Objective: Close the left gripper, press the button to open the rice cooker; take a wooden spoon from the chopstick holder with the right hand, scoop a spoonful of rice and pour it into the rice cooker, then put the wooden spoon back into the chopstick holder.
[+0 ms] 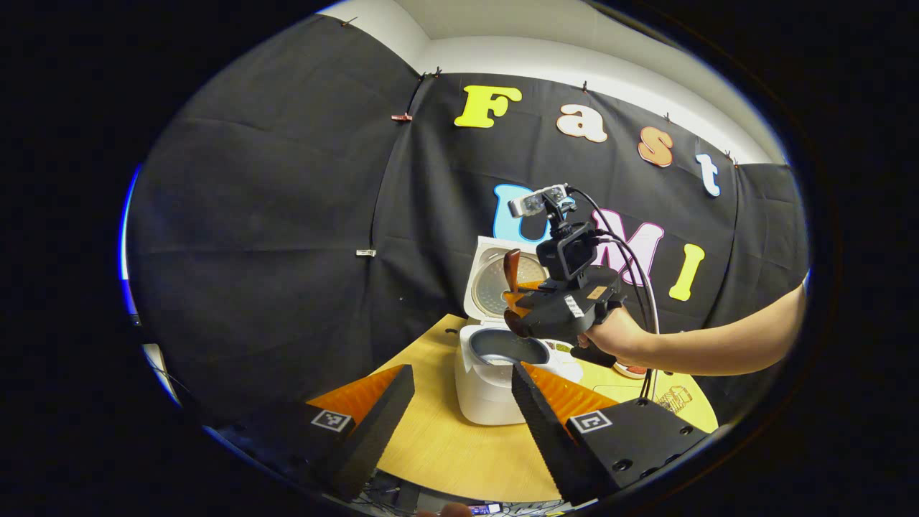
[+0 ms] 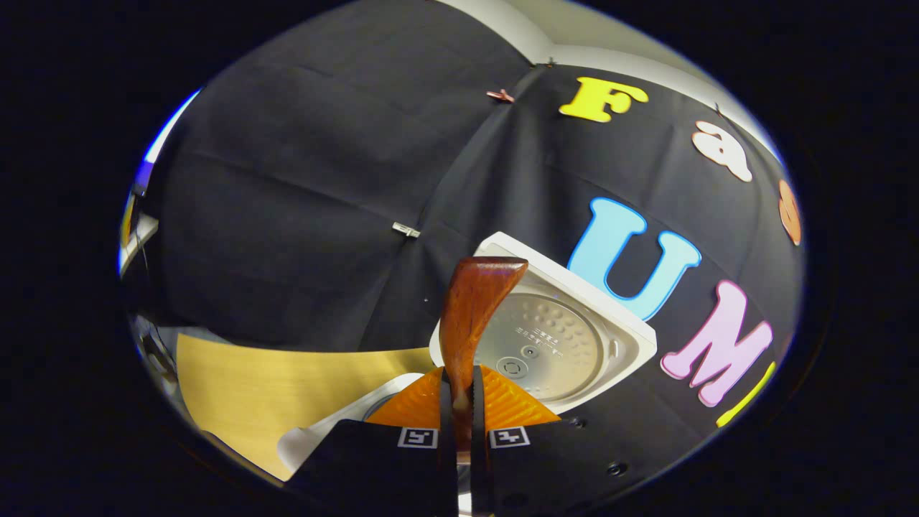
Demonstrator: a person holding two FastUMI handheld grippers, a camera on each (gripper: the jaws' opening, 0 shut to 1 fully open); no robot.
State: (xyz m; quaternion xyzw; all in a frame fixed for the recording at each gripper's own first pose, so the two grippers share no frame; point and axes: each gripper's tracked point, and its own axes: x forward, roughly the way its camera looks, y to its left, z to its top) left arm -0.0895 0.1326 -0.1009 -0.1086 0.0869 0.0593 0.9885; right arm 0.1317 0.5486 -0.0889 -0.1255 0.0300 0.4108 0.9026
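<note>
Rice cooker (image 1: 495,373) stands open on wooden table (image 1: 445,445) before black cloth wall (image 1: 273,237).

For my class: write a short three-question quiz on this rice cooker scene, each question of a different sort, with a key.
1. True or false: the rice cooker lid is shut.
2. What does the right gripper hold? A) chopsticks B) wooden spoon C) bowl
3. Fill in: the left gripper jaws are ____.

Key: 1. False, it stands open. 2. B, both jaws clamp its handle. 3. Open, holding nothing.
</note>
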